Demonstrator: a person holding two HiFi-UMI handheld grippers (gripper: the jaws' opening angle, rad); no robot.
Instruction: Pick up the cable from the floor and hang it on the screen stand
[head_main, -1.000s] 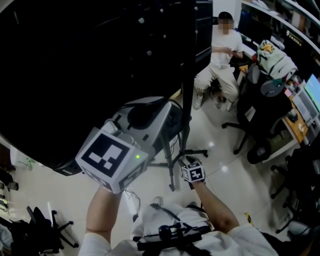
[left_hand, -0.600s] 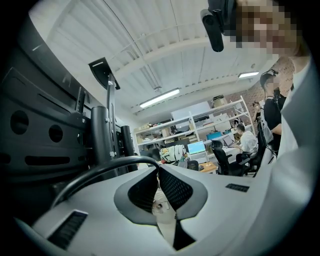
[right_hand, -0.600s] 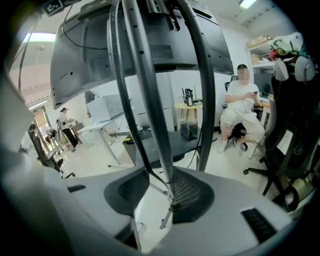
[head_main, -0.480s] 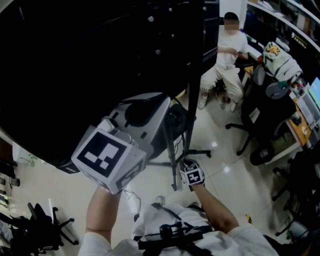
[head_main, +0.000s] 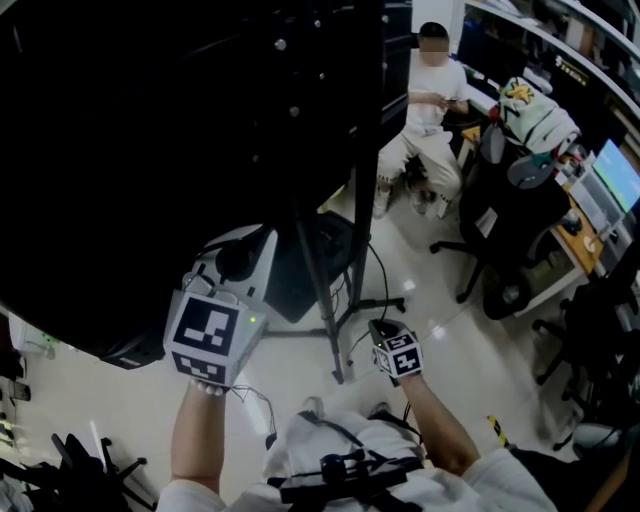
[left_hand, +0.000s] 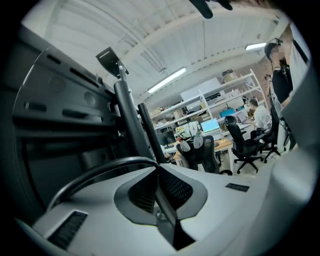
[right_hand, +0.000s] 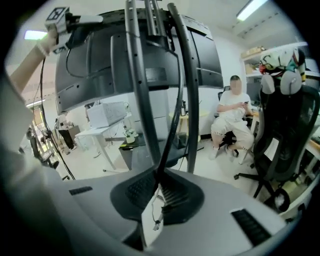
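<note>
The big black screen (head_main: 150, 150) stands on a dark stand (head_main: 312, 280) with splayed legs. My left gripper (head_main: 237, 262) is raised beside the stand's pole (left_hand: 127, 115), shut on a thin black cable (left_hand: 100, 170) that arcs off to the left of the jaws. My right gripper (head_main: 378, 328) is low, near the stand's feet. Its jaws (right_hand: 159, 180) have just been closing and now pinch the cable (right_hand: 171, 135), which rises between the stand's tubes (right_hand: 137, 100). In the right gripper view the left gripper (right_hand: 60, 17) shows high at the top left, with cable hanging below it.
A person (head_main: 425, 110) sits on a chair behind the stand. Office chairs (head_main: 500, 220) and desks with monitors (head_main: 610, 190) fill the right side. Another chair base (head_main: 90, 465) lies at the lower left. A white table (right_hand: 97, 130) stands beyond the screen.
The left gripper has dropped and moved away from the head camera, toward the stand. The right gripper has risen slightly and its jaws have closed on the cable.
</note>
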